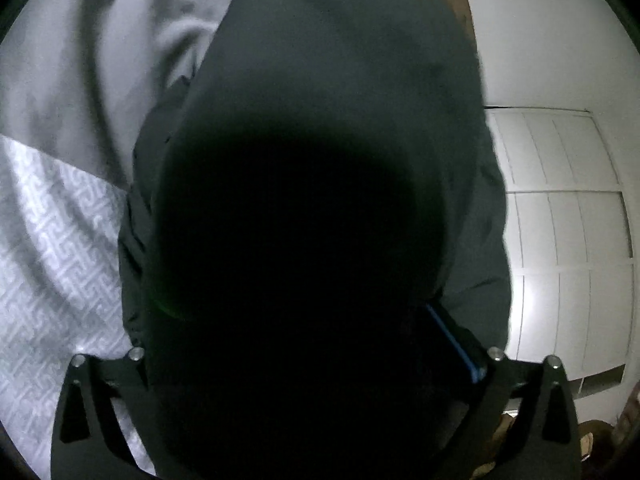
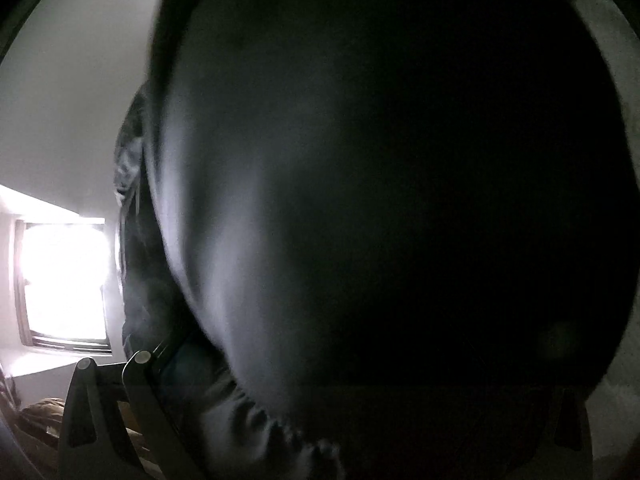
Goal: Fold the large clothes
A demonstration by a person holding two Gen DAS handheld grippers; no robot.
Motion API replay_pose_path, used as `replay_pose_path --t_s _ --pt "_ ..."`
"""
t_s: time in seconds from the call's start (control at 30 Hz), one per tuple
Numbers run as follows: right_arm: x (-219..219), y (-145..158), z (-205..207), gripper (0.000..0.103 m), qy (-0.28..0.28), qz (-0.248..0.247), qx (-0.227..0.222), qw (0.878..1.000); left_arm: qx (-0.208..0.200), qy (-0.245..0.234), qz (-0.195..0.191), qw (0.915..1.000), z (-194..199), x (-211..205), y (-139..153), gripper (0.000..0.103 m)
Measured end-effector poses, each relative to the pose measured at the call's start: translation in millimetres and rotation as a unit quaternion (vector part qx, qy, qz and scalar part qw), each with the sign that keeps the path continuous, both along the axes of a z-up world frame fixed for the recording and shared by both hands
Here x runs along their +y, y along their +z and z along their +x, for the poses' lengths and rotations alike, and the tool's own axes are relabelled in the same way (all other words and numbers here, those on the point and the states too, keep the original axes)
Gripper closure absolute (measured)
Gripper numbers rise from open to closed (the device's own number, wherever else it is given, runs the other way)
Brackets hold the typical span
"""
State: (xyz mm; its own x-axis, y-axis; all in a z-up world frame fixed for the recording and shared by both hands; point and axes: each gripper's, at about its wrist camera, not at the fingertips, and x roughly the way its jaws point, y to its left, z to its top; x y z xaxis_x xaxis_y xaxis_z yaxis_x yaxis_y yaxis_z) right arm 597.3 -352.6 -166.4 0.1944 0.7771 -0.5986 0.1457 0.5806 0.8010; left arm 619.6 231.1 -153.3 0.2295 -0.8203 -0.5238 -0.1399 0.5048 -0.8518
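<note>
A large dark garment (image 1: 340,80) fills the middle of the left wrist view and hangs right in front of the lens. My left gripper (image 1: 310,304) has its jaws spread wide. The cloth bulges between and over them, and the blue pad (image 1: 456,344) of the right-hand finger shows bare beside it. The same dark garment (image 2: 360,120) covers most of the right wrist view, with a gathered elastic hem (image 2: 260,432) at the bottom. My right gripper (image 2: 320,340) also stands wide, its fingertips buried under the cloth. Only its left finger (image 2: 136,400) is clearly seen.
A white cover with a woven pattern (image 1: 52,240) and a rumpled grey blanket (image 1: 80,60) lie to the left. White panelled doors (image 1: 568,220) stand on the right. A bright window (image 2: 64,280) and a plain wall (image 2: 80,80) show left of the garment.
</note>
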Motion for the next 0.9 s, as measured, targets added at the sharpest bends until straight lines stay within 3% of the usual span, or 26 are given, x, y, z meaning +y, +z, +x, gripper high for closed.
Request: replay_pose_path --t_s 0.33,0.5,0.53,0.6,0.67,0.8,0.9 --pt "17 -4 7 0.000 -0.021 -0.007 -0.013 1.000 -0.015 0.024 0.066 0.9974 0 -29 8 0.002" --pt "27 -3 6 0.000 -0.035 0.002 -0.053 0.998 -0.044 0.042 0.062 0.9962 -7 -36 8 0.008" --pt "29 -3 5 0.000 -0.037 0.005 -0.061 0.997 -0.051 0.047 0.059 0.9959 -10 -33 9 0.014" --pt "33 -3 6 0.013 -0.036 0.012 -0.080 0.996 -0.068 0.057 0.051 0.9948 -16 -33 12 0.030" --pt "38 -2 6 0.032 -0.041 0.035 -0.091 0.994 -0.083 0.071 0.046 0.9929 -27 -34 18 0.056" --pt "55 10 7 0.063 -0.043 0.064 -0.127 0.989 -0.101 0.093 0.054 0.9891 -39 -40 28 0.071" --pt "65 25 5 0.069 -0.045 0.066 -0.154 0.985 -0.126 0.103 0.048 0.9855 -53 -45 40 0.076"
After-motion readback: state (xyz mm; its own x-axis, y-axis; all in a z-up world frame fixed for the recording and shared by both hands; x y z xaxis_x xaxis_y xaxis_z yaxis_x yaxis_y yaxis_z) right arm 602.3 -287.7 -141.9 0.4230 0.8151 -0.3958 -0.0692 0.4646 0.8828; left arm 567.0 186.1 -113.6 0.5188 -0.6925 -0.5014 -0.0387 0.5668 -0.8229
